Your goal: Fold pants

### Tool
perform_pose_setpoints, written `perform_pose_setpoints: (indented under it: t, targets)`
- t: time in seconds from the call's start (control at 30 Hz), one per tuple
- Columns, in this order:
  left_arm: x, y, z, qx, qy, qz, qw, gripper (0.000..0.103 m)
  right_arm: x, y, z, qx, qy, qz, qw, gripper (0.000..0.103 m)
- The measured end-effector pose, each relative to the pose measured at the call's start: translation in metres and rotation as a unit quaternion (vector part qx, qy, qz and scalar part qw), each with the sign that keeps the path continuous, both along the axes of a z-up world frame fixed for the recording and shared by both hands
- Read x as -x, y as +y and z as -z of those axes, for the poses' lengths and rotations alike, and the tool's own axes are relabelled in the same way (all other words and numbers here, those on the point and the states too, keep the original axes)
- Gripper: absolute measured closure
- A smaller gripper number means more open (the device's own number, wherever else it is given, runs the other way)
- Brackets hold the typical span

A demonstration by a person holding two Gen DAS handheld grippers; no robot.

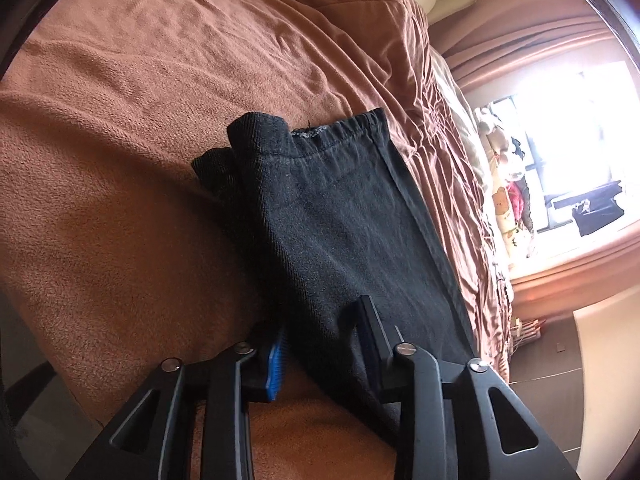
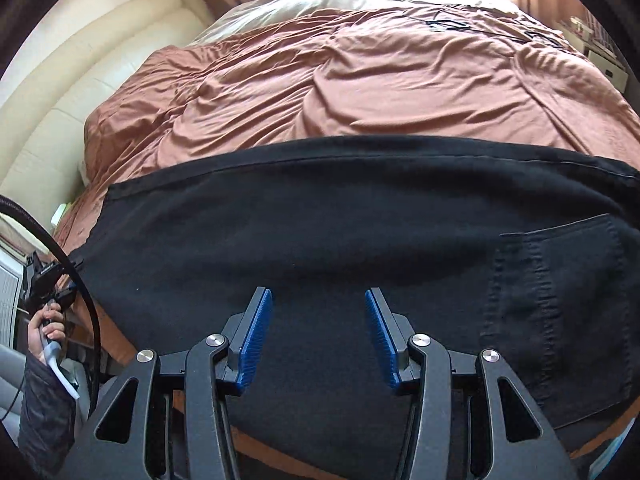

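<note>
Pants first: black fleecy cotton pants lie flat across the near side of a bed covered in a wrinkled brown blanket, stretched from 9 o'clock to 3 o'clock in the right wrist view; a stitched back pocket sits at about 4 o'clock, so the waist end seems to be off that way.

Going left to right in that view: at 8 o'clock there's the person's left hand down past the bed edge, wrapped round the handle of the other tool, with a black cable looping by it; a cream padded headboard curves up at 10 o'clock; dead centre, low, the right gripper hovers over the dark cloth with its blue ribbed pads spread wide and nothing between them; whether they touch the fabric I can't tell.

Left wrist view: the left gripper at 6 o'clock has its two fingers either side of a lifted pant leg; the fabric runs between them, but I can't tell if it's actually pinched; the leg's hem end points toward 12 o'clock, bunched and folded over itself; a bright window and a cartoon-bear print pillow sit at 3 o'clock.
</note>
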State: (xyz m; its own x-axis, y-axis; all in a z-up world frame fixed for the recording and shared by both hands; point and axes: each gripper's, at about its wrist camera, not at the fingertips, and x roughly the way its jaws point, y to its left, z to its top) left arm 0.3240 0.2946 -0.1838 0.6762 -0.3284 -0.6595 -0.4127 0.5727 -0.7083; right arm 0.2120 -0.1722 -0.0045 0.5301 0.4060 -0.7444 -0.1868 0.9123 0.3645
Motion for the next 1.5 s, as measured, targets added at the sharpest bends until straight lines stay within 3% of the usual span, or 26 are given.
perform_pose_setpoints:
  t: [0.1,0.13,0.33,0.57,0.7,0.77,0.97,1.3,1.5]
  targets:
    - [0.0,0.002,0.002,-0.001,0.001,0.004,1.0,0.081,-0.013,0.031,0.012,-0.002,0.009,-0.027,1.0,0.058]
    - [0.001,0.004,0.003,0.001,0.001,0.002,1.0,0.083,-0.016,0.038,0.016,-0.002,0.011,-0.035,0.999,0.063]
    - [0.002,0.007,0.006,0.01,-0.002,-0.001,0.9999,0.084,-0.028,0.076,0.033,-0.01,0.024,-0.067,0.997,0.073]
    - [0.006,0.01,0.008,0.019,-0.009,-0.002,0.9998,0.084,-0.025,0.098,0.057,0.025,0.047,-0.104,0.993,0.076]
    - [0.007,0.01,0.009,0.024,-0.012,-0.004,0.9996,0.084,-0.03,0.098,0.053,0.033,0.064,-0.112,0.991,0.078]
    - [0.007,0.011,0.009,0.027,-0.014,-0.006,0.9995,0.084,-0.037,0.097,0.047,0.031,0.068,-0.106,0.992,0.085]
    - [0.01,0.015,0.01,0.032,-0.017,-0.012,0.9993,0.084,-0.082,0.084,0.038,0.025,0.056,-0.073,0.995,0.085]
    - [0.015,0.038,0.009,0.027,-0.016,-0.052,0.9981,0.084,-0.139,0.108,0.067,0.033,0.077,-0.034,0.996,0.085]
    - [0.016,0.051,0.011,0.028,-0.019,-0.07,0.997,0.084,-0.179,0.114,0.069,0.039,0.074,-0.011,0.996,0.088]
